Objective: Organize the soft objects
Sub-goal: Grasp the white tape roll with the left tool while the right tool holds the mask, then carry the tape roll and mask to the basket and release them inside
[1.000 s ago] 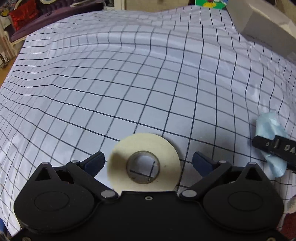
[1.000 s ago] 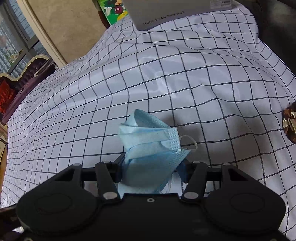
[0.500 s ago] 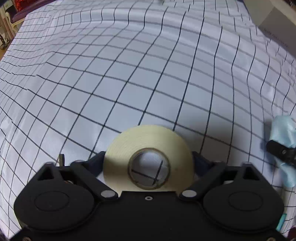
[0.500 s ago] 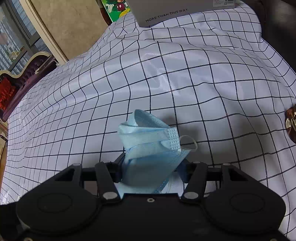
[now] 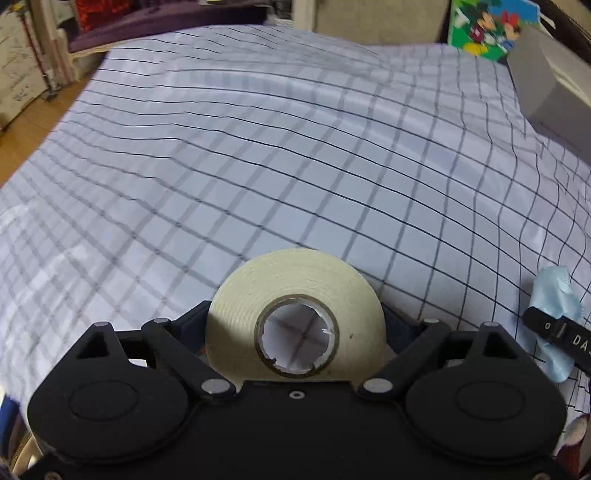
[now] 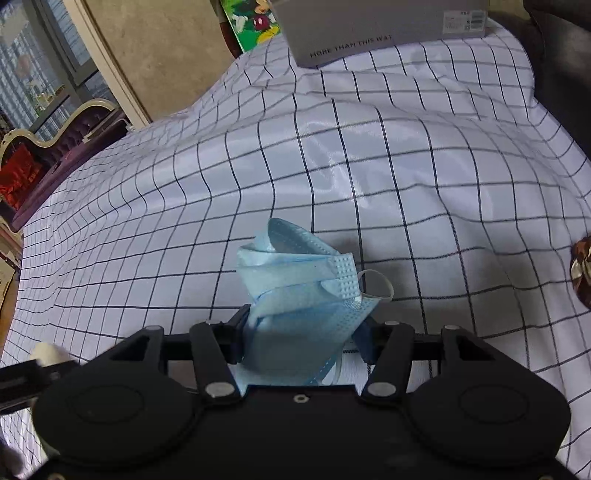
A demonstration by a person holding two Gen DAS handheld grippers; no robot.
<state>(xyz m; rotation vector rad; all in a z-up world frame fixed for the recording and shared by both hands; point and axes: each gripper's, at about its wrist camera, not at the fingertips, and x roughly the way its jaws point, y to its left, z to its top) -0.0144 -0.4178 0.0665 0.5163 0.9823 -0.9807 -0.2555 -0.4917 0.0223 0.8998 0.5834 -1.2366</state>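
1. The left gripper (image 5: pixel 295 325) was clamped on a roll of tape (image 5: pixel 295 314), held clear above the checked cloth (image 5: pixel 258 177) near its front edge.
2. The right gripper (image 6: pixel 303 336) was closed on a crumpled blue face mask (image 6: pixel 303 295), also towards the front edge.
3. Step judged in hand: carrying both items.
4. The next move likely calls for transport to the grey box (image 6: pixel 369 33) at the cloth's far edge, then release.

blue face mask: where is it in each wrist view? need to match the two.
Left wrist: face mask at the far right edge, low, partly behind the right gripper's black finger.
Right wrist: face mask at centre, low, crumpled between the right gripper jaws, above the checked cloth.
Shared landmark: grey box at the cloth's far edge.
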